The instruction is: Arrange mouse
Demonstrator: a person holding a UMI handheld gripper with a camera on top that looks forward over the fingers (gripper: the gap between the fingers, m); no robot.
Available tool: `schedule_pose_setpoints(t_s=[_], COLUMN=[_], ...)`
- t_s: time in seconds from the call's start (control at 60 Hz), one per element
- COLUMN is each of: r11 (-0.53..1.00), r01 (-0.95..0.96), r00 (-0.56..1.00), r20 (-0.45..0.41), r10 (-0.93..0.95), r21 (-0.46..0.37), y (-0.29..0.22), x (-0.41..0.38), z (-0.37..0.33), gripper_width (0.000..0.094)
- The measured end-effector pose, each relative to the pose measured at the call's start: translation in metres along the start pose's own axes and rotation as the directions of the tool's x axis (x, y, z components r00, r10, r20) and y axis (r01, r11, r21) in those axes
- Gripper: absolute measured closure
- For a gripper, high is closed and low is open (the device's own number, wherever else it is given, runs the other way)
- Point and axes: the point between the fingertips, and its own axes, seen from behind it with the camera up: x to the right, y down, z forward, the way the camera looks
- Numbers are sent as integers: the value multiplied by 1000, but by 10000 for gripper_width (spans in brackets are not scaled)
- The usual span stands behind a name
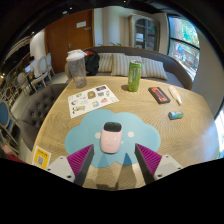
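Observation:
A pink and white mouse (111,138) with a dark top end lies on a light blue cloud-shaped mat (112,128) on the wooden table (150,125). My gripper (112,158) is open, its magenta pads (80,158) spread wide just short of the mouse. The mouse lies just ahead of the fingertips, in line with the gap between them, and neither finger touches it.
Beyond the mat stand a green can (134,76) and a clear jar (76,68). A printed sheet (92,99) lies left of centre, a dark flat case (159,95), a white pen (176,96) and a small teal item (175,115) to the right. A yellow card (41,157) lies near the left finger.

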Motion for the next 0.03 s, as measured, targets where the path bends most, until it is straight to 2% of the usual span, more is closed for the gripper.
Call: schedule_pose_setpoints(t_s=[0.033], r11=[1000], r01=[-1], r00=[1000], r20=[-10], r10=[1], r21=[-7], y=[7], x=[2], z=[-12], gripper_width=[93])
